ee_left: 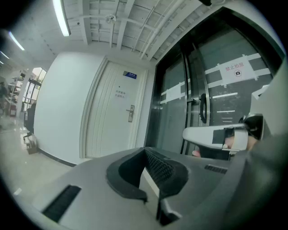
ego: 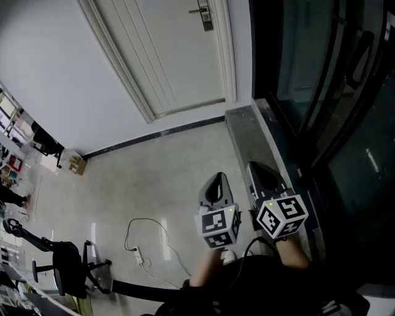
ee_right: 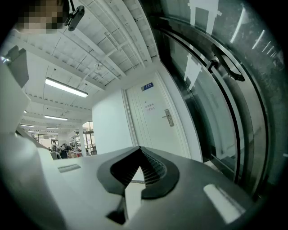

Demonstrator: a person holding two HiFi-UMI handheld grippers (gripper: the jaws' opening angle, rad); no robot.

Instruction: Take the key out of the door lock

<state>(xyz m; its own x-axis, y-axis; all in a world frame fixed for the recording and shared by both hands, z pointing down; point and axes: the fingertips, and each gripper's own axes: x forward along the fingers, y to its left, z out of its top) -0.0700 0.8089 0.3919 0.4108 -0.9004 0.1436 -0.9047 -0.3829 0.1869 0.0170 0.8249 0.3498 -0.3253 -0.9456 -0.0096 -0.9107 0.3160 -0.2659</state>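
A white door [ego: 166,49] stands far ahead across the floor, with a metal handle and lock plate [ego: 203,15] near its right edge. The lock plate [ee_left: 130,113] is small in the left gripper view, and the lock plate [ee_right: 168,118] is small in the right gripper view too. No key can be made out at this distance. My left gripper [ego: 217,180] and right gripper [ego: 259,168] are held side by side low in the head view, far from the door. Both are shut with nothing between the pads. The left gripper [ee_left: 146,168] points toward the door, as does the right gripper [ee_right: 137,173].
Dark glass doors [ego: 327,80] with long bar handles run along the right, above a grey stone sill [ego: 247,136]. A white cable with a power strip [ego: 139,253] lies on the floor to the left. An office chair [ego: 62,265] and a cardboard box [ego: 77,163] stand at far left.
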